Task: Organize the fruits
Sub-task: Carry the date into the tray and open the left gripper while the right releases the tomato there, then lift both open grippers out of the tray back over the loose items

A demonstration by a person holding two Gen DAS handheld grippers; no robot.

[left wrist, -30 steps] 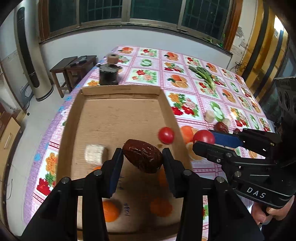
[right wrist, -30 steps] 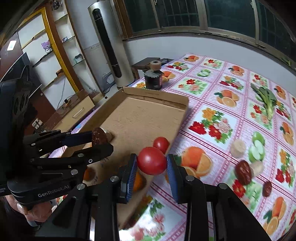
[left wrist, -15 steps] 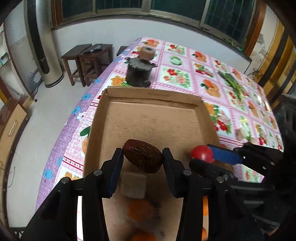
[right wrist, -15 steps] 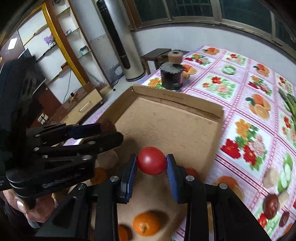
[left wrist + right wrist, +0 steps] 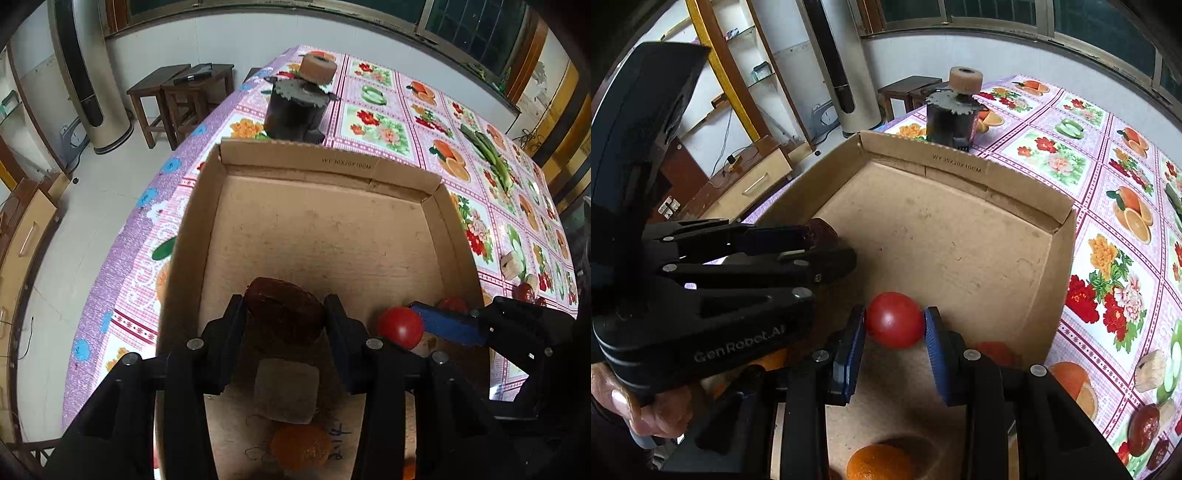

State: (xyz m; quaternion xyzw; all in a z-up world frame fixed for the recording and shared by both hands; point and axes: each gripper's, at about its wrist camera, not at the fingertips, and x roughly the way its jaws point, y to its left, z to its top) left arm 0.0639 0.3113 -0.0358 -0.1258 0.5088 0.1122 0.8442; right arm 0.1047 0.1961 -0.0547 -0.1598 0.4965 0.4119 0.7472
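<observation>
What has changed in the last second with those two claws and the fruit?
Both claws have moved forward, deeper over the cardboard box. The right claw carried its tomato from over the box's edge to above the box floor. The left claw brought its brown date further in too. Nothing was let go: each claw still grips its fruit. The box and the oranges inside stayed put.

Left claw (image 5: 284, 317): fingers closed on a dark brown fruit (image 5: 282, 314), pointing forward and down. Right claw (image 5: 894, 328): blue pads (image 5: 932, 341) pinch a red tomato (image 5: 894, 320) from both sides. The two claws sit side by side, near each other. Bare hand (image 5: 646, 410) grips the left claw's handle, thumbnail visible.
</observation>
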